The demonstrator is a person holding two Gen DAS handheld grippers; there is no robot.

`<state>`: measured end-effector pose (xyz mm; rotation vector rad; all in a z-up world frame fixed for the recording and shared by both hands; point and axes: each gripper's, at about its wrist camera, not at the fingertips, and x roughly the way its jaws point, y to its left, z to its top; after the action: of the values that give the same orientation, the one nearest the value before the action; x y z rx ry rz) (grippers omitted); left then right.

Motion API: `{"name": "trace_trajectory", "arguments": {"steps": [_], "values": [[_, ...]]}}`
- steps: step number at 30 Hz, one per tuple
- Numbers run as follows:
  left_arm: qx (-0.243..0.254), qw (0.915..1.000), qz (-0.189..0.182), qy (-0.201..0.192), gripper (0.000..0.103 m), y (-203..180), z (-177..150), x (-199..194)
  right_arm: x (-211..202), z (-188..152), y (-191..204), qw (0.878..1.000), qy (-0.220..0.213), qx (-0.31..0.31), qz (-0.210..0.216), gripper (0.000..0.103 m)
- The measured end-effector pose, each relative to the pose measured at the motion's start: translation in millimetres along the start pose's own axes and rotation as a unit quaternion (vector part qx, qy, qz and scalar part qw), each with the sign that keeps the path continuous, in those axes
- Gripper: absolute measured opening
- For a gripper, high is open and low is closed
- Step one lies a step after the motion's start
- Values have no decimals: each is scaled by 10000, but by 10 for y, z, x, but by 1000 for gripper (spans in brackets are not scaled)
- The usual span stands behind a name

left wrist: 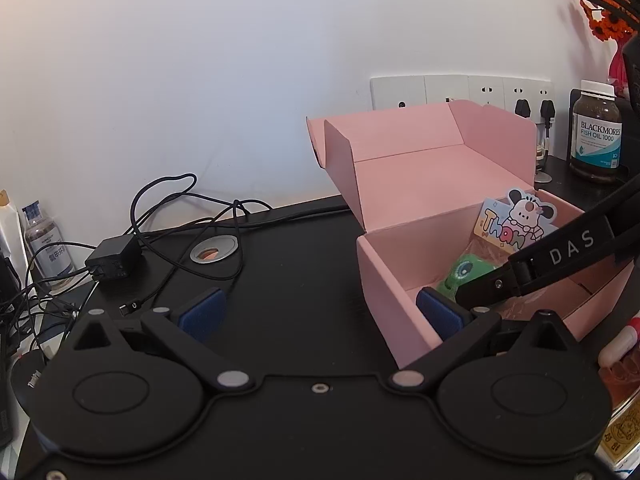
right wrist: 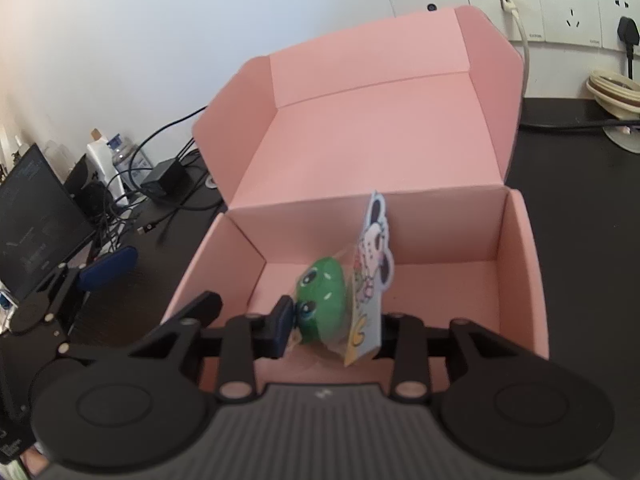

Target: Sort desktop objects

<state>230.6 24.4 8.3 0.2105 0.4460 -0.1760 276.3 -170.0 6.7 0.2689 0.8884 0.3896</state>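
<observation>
Half pink box (right wrist: 516, 264) empty, toy (right wrist: 322, 296) apparently mid-floor

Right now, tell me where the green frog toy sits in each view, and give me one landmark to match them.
Left wrist view: the green frog toy is right of centre, low inside the pink box, partly behind the right gripper.
Right wrist view: it is at lower centre, between that gripper's jaws, over the box floor.
Shared landmark: the cartoon dog card beside the frog.
</observation>
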Motion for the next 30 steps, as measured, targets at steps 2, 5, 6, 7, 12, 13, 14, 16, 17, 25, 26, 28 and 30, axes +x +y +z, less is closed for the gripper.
{"name": "trace_trajectory", "arguments": {"steps": [2, 5, 6, 7, 12, 13, 14, 16, 17, 25, 26, 28, 30], "values": [[-8, 10000, -2, 3, 103, -1, 1, 3, -5, -8, 20, 10000, -13, -72, -55, 37], [-12, 10000, -8, 3, 103, -2, 3, 6, -11, -14, 41, 9999, -30, -115, -87, 47], [-13, 10000, -11, 4, 103, 0, 3, 8, -14, -17, 53, 9999, -28, -134, -103, 54], [-15, 10000, -13, 7, 103, 0, 4, 11, -14, -18, 72, 9998, -20, -169, -112, 58], [-27, 10000, -3, 10, 103, -2, 6, 15, -135, -1, 79, 9997, -226, 1, 110, 64], [-30, 10000, -4, 13, 103, -2, 7, 18, -180, 20, 65, 9994, -311, 78, 131, 64], [-30, 10000, -16, 12, 103, 1, -1, 13, -228, 44, 54, 9990, -398, 121, 137, 64], [-26, 10000, -38, 11, 103, 5, -17, -2, -326, 95, 32, 9982, -562, 171, 153, 64], [-27, 10000, -38, 12, 103, 3, -17, -6, -373, 120, 26, 9978, -627, 170, 160, 64], [-29, 10000, -40, 17, 103, 10, -9, -2, -651, 217, 35, 9952, -972, -99, 53, 65], [-32, 10000, -35, 20, 103, -1, -9, -7, -667, 222, 35, 9949, -1003, -118, 20, 65], [-36, 10000, -32, 25, 103, -8, -8, -9, -700, 224, 19, 9943, -1058, -141, -33, 65], [-37, 10000, -29, 27, 103, -7, -6, -9, -733, 226, 1, 9936, -1112, -162, -83, 65]]}}
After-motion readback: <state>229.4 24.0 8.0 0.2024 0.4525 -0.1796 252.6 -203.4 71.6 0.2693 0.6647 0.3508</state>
